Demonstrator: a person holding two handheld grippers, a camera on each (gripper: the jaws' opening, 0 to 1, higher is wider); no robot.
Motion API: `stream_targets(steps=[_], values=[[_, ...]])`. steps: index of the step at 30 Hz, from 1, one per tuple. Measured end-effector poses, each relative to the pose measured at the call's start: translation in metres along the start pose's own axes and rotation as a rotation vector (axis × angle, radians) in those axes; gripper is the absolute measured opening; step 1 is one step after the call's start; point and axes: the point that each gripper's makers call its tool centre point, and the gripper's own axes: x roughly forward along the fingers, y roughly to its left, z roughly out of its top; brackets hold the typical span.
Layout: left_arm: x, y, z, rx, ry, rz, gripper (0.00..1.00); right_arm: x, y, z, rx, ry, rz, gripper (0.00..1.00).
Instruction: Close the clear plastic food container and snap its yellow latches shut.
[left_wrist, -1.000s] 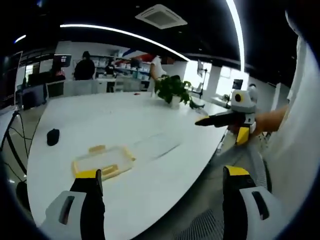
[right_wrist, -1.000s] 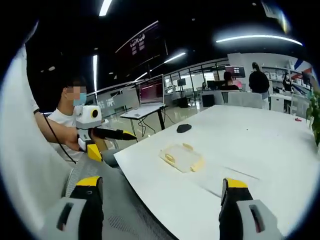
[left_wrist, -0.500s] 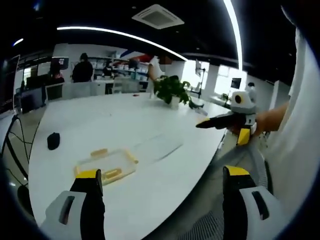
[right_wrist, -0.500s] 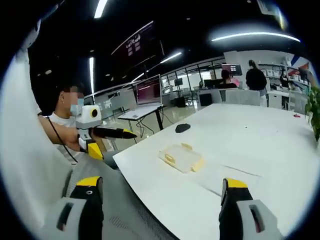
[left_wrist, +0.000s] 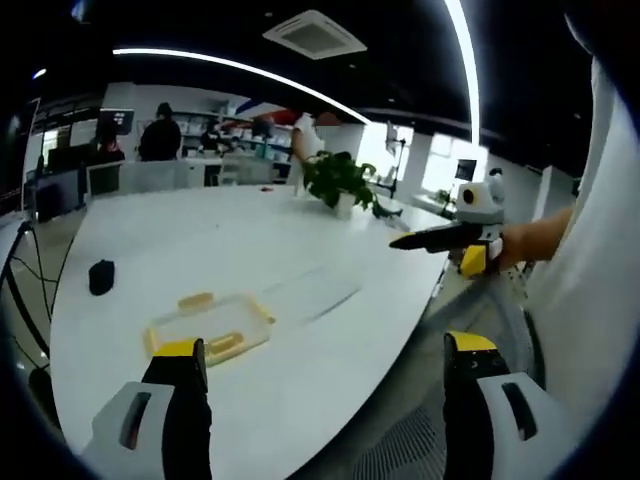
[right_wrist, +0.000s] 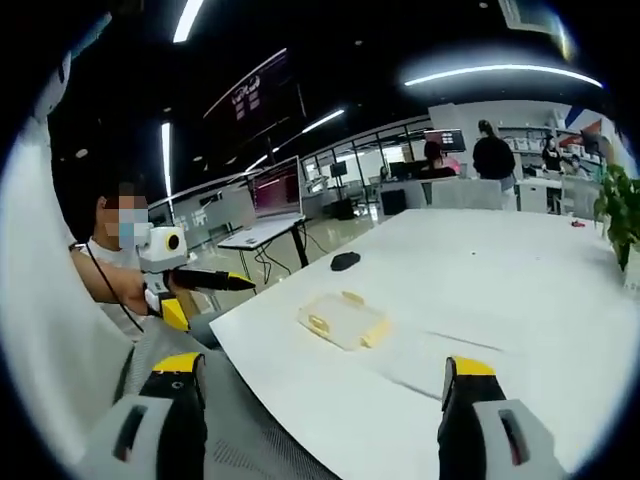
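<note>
The clear food container (left_wrist: 206, 329) with yellow latches lies flat on the white table (left_wrist: 200, 230), just beyond my left gripper's left jaw. A thin clear sheet-like piece (left_wrist: 312, 290) lies beside it, to its right. My left gripper (left_wrist: 322, 345) is open, held back from the table edge and holding nothing. In the right gripper view the container (right_wrist: 343, 320) sits near the table's near edge, ahead of my open, empty right gripper (right_wrist: 323, 364). The right gripper (left_wrist: 397, 241) reaches in from the right in the left gripper view. The left gripper (right_wrist: 243, 283) comes in from the left in the right gripper view.
A black mouse (left_wrist: 100, 277) lies on the table left of the container. A potted plant (left_wrist: 340, 180) stands at the far side. A monitor (right_wrist: 277, 187) sits on a desk behind, and people stand in the background. My white sleeve fills the outer edges.
Both views have shifted a little with my hands. The container lies where it was, and both grippers' jaws stay wide apart.
</note>
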Motion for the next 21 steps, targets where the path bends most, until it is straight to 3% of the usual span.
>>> stream_targets(steps=[5,21], values=[[-0.001,-0.002,0.004,-0.005,-0.029,-0.006,0.95,0.001,0.009,-0.004,-0.018,0.022,0.030,0.99],[0.004,-0.010,-0.001,0.001,0.008,-0.049,0.95,0.002,0.010,-0.006,-0.047,0.031,0.029,0.99]])
